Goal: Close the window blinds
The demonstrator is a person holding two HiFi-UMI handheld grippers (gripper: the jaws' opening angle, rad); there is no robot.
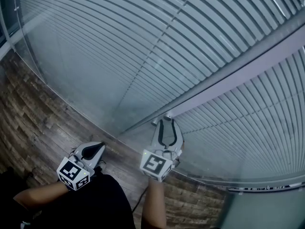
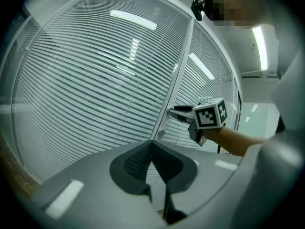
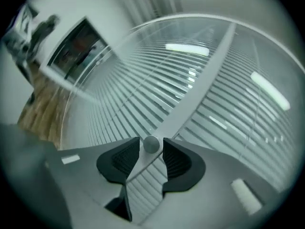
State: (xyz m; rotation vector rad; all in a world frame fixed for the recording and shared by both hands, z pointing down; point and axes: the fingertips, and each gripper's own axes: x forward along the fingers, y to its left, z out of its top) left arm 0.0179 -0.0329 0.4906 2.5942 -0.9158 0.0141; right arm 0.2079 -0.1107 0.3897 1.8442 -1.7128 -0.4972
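right hand-held gripper (image 3: 151, 142) at the small knob (image 3: 151, 143) of the window blinds (image 1: 143, 42)

the blinds hang behind glass, their pale slats filling the panes on both sides of a grey frame post (image 1: 248, 66). a round metal knob sits low on that post. the right hand-held gripper points at it with the knob between its jaws, which stand narrowly apart, the pads close on either side with a thin gap at the left one. the left hand-held gripper (image 2: 152, 144) hangs back, lower and to the left, jaws together on nothing, over the wood-plank floor (image 1: 43, 118).
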